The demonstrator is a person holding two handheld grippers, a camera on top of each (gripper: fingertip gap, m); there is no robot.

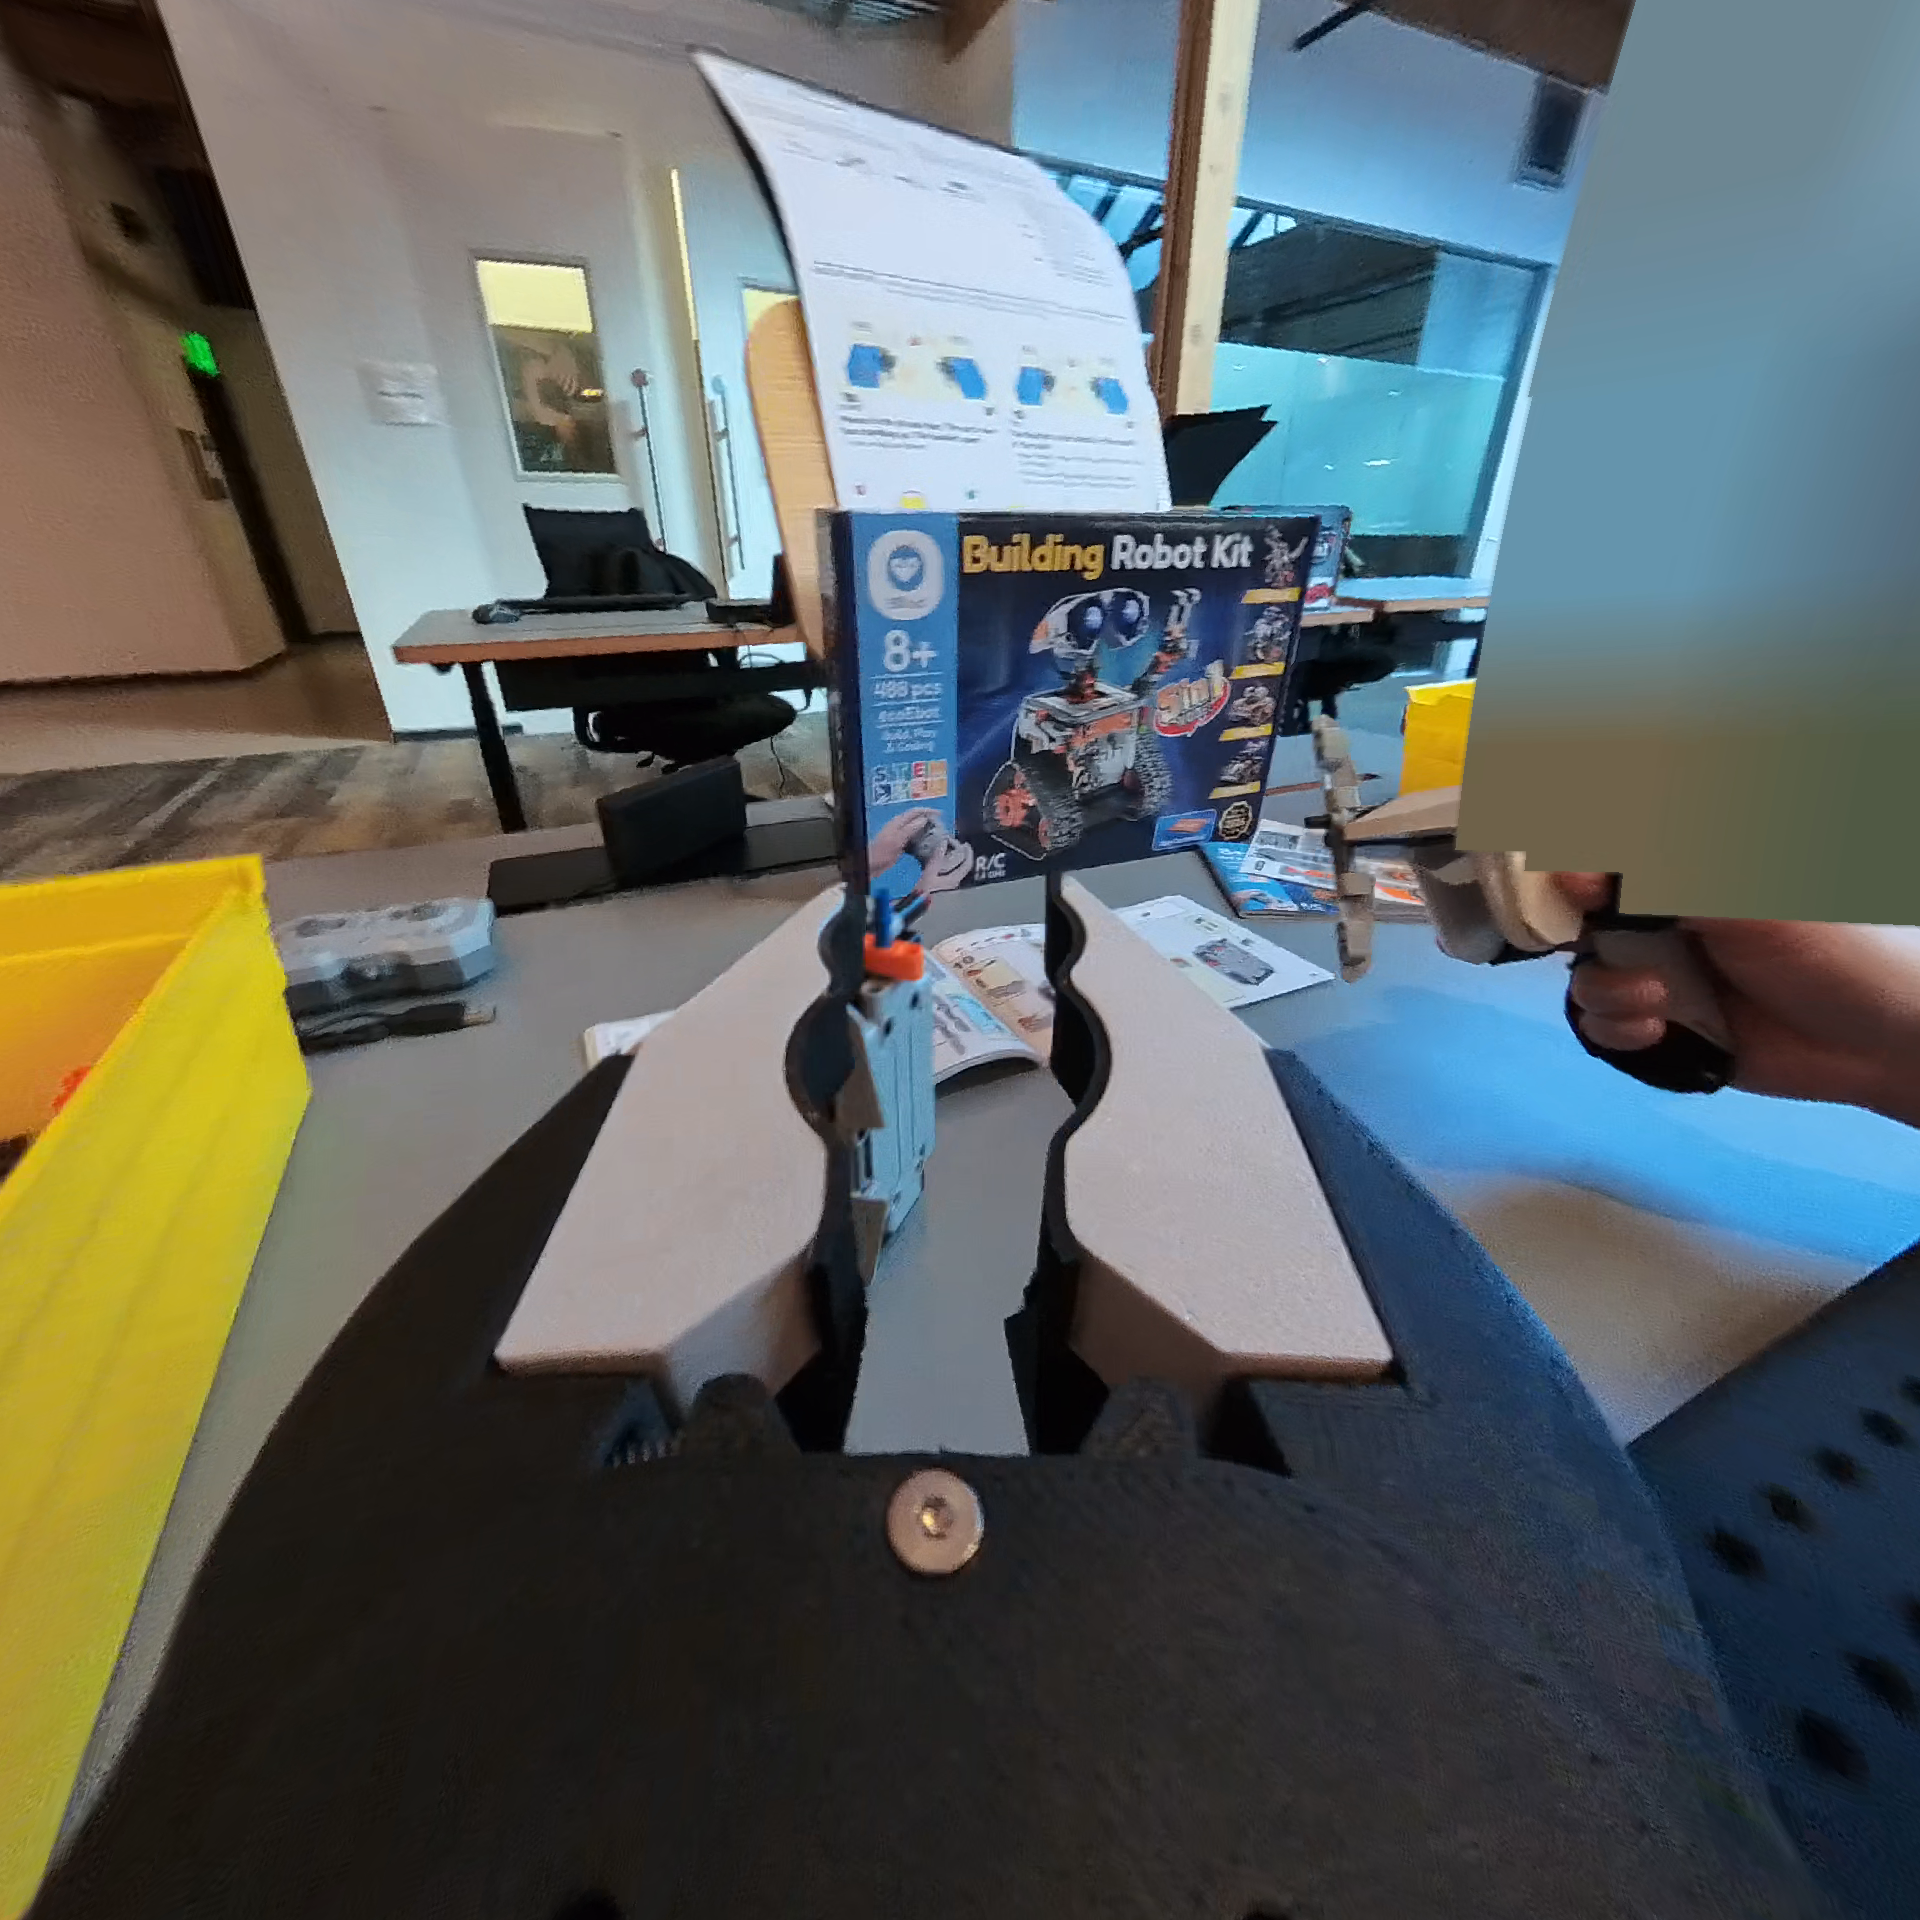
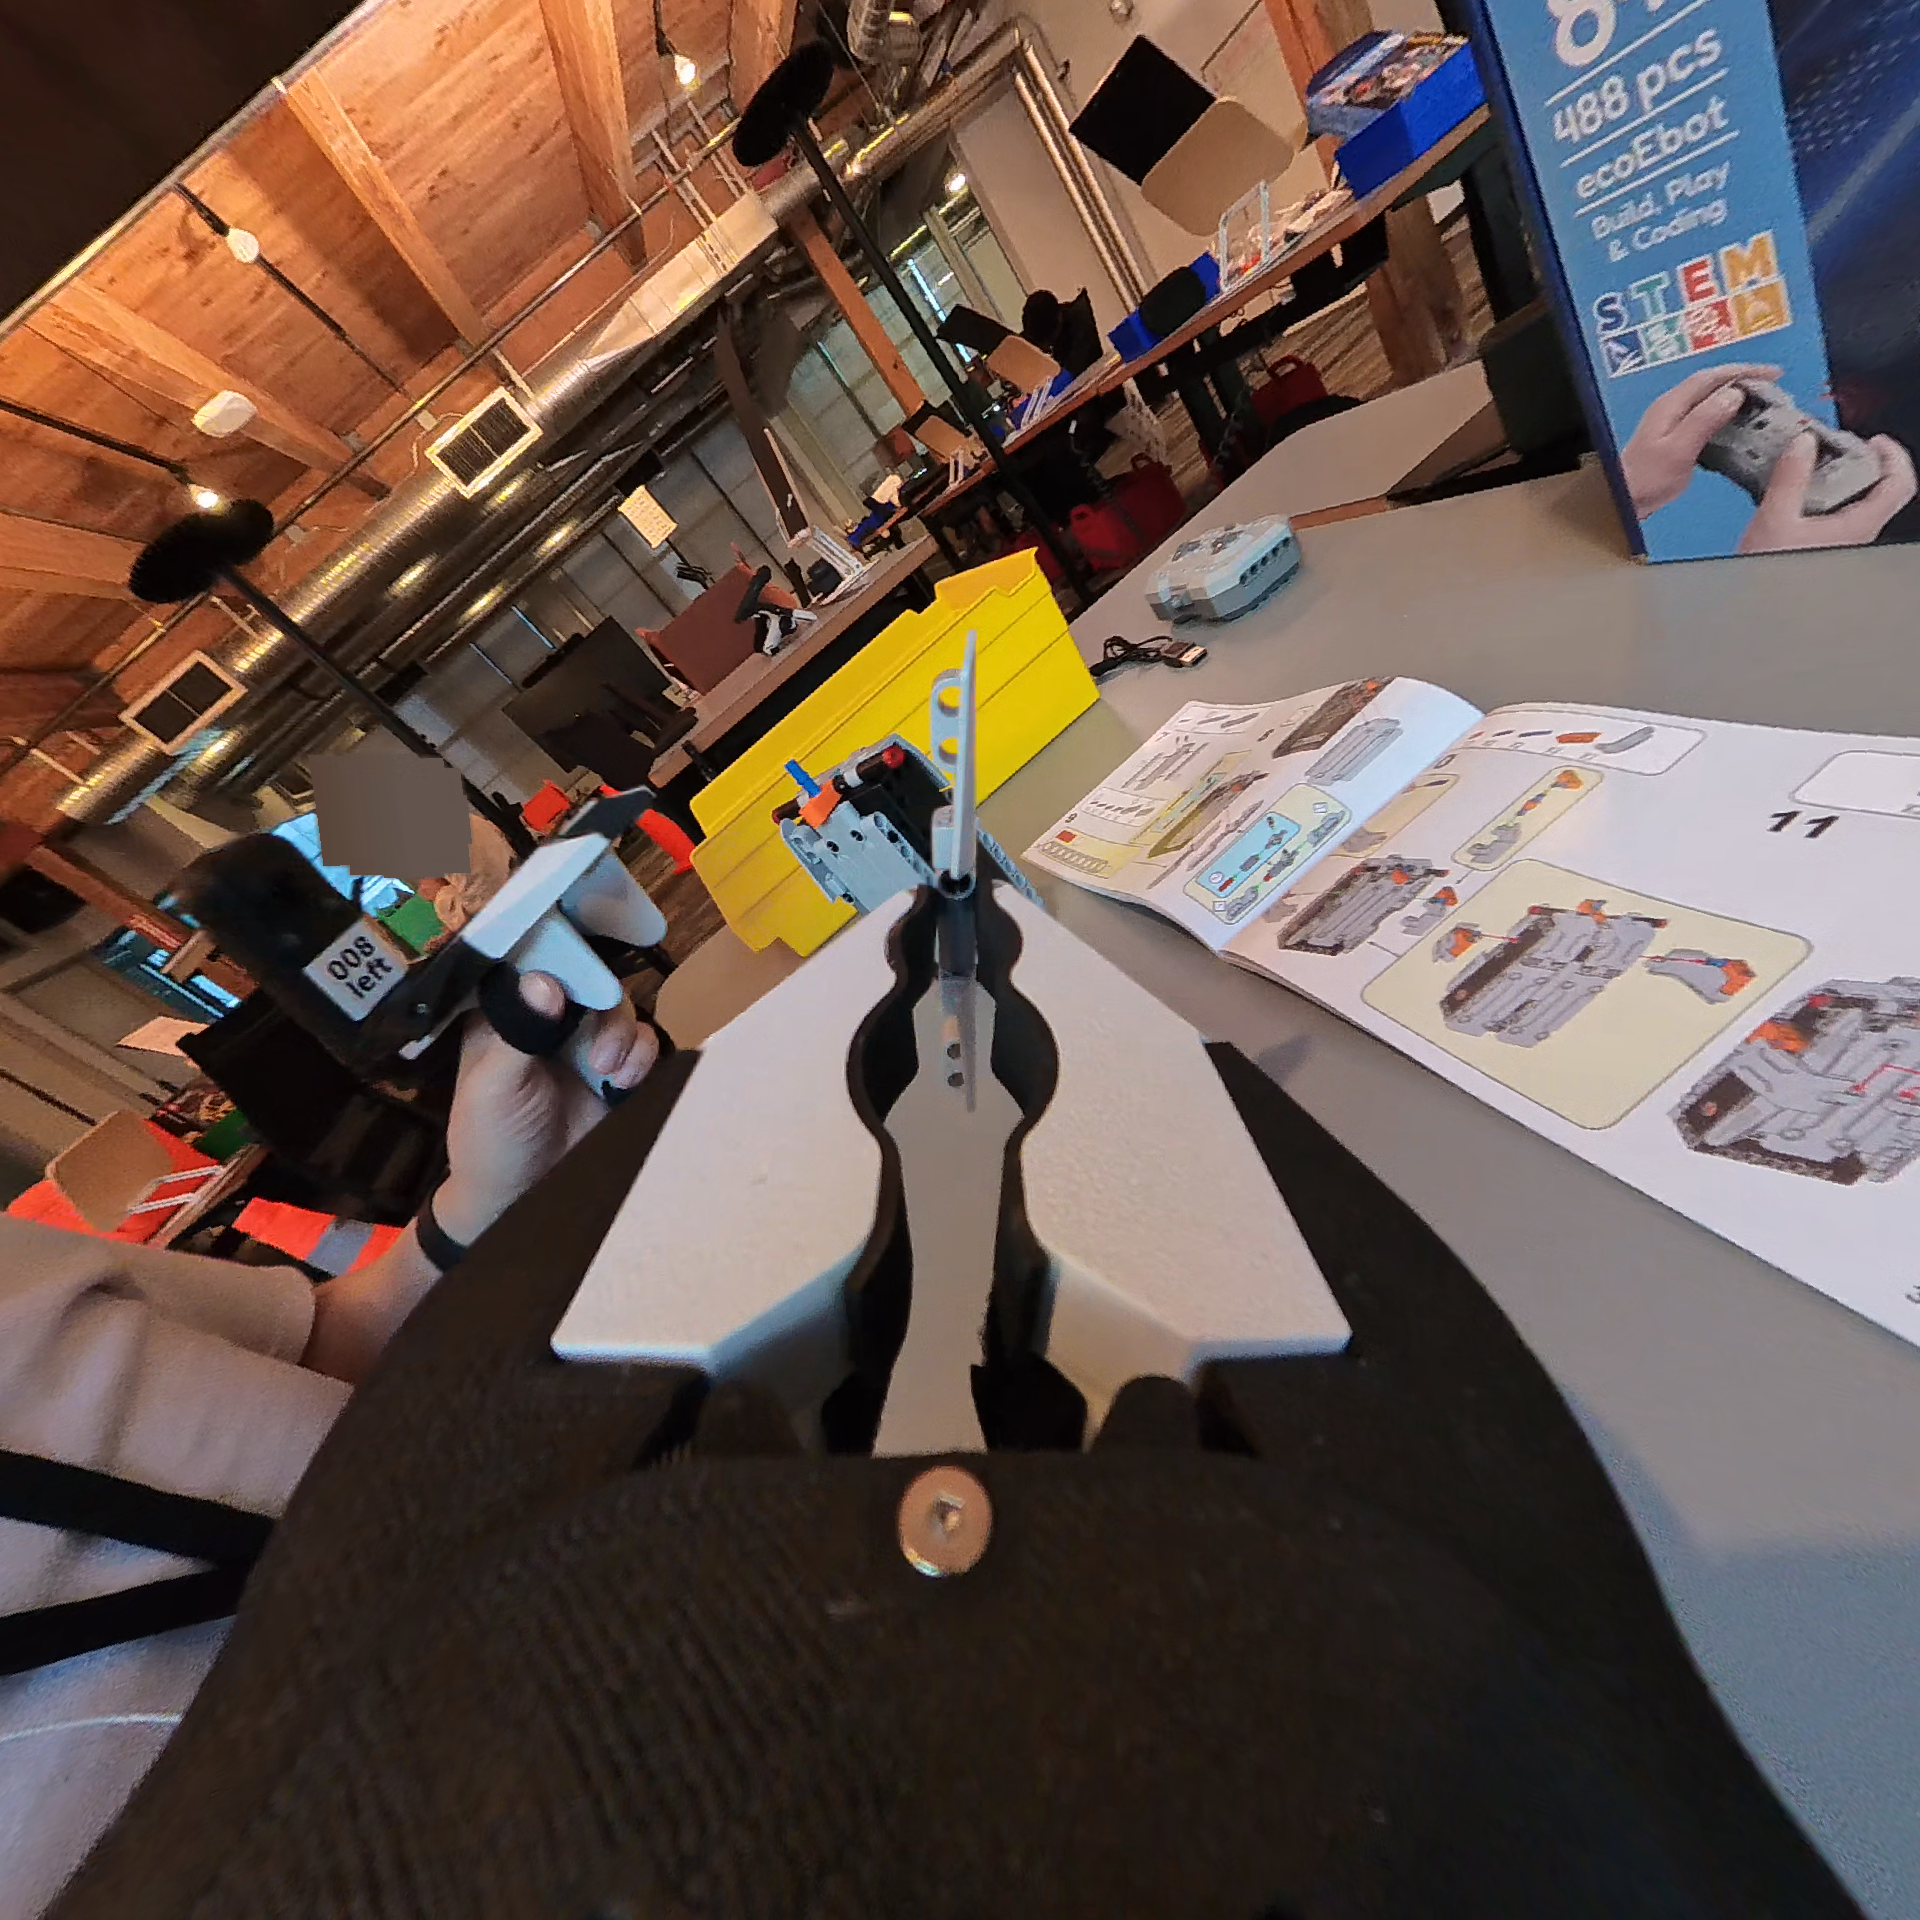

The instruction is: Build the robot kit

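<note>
My left gripper [image 1: 945, 904] hovers low over the grey table [image 1: 447, 1122] with its jaws apart. A small grey brick assembly [image 1: 894, 1081], with orange and blue pieces on top, shows between the fingers against the left pad, with a clear gap to the right pad. The assembly also shows in the right wrist view [image 2: 852, 842], just beyond my right gripper [image 2: 954, 914]. That gripper is shut on a thin grey beam with holes [image 2: 961, 748], seen edge-on and pointing up. The beam [image 1: 1345, 894] shows in the left wrist view, to the right of the assembly.
A blue robot-kit box [image 1: 1070, 686] stands upright behind the grippers, with a printed sheet [image 1: 956, 291] above it. An open instruction booklet [image 2: 1507, 894] lies on the right. A yellow bin [image 1: 125, 1143], a grey controller [image 1: 384, 940] and a black cable [image 1: 384, 1023] are on the left. There is about 20 centimeters between the tips of the two grippers.
</note>
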